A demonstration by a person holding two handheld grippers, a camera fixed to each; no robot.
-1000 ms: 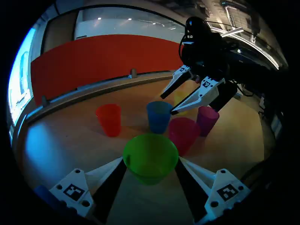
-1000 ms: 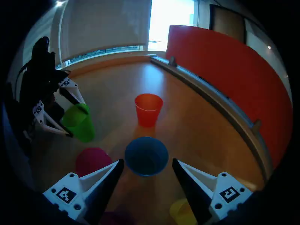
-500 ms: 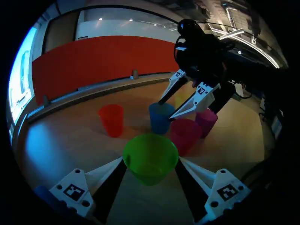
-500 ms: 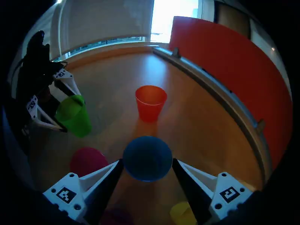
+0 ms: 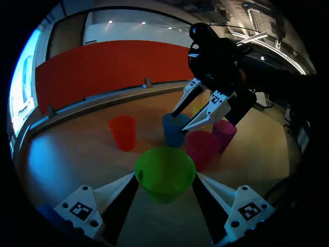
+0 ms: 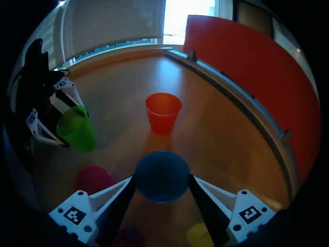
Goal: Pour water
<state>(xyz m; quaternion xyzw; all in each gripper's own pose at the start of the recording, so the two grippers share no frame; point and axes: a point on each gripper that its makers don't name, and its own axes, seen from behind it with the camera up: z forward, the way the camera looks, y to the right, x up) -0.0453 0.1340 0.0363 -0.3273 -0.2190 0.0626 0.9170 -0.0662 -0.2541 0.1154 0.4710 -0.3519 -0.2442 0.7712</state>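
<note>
A green cup (image 5: 164, 175) sits between the fingers of my left gripper (image 5: 164, 183), which is shut on it; the right gripper view shows the same green cup (image 6: 76, 132) upright in the left gripper (image 6: 61, 123), far left. A blue cup (image 6: 161, 176) fills the gap of my right gripper (image 6: 161, 181), both fingers touching its sides. In the left gripper view, the right gripper (image 5: 179, 122) flanks the blue cup (image 5: 174, 131) from behind. I cannot tell whether either cup holds water.
On the wooden floor an orange cup (image 6: 163, 112) stands ahead of the blue one. A magenta cup (image 5: 201, 147), a purple cup (image 5: 224, 131) and a yellow cup (image 6: 201, 235) stand close by. A red wall panel (image 5: 111, 66) with a ledge runs behind.
My right gripper has moved forward until its fingers enclose the blue cup. The left gripper with the green cup has stayed nearly still.
</note>
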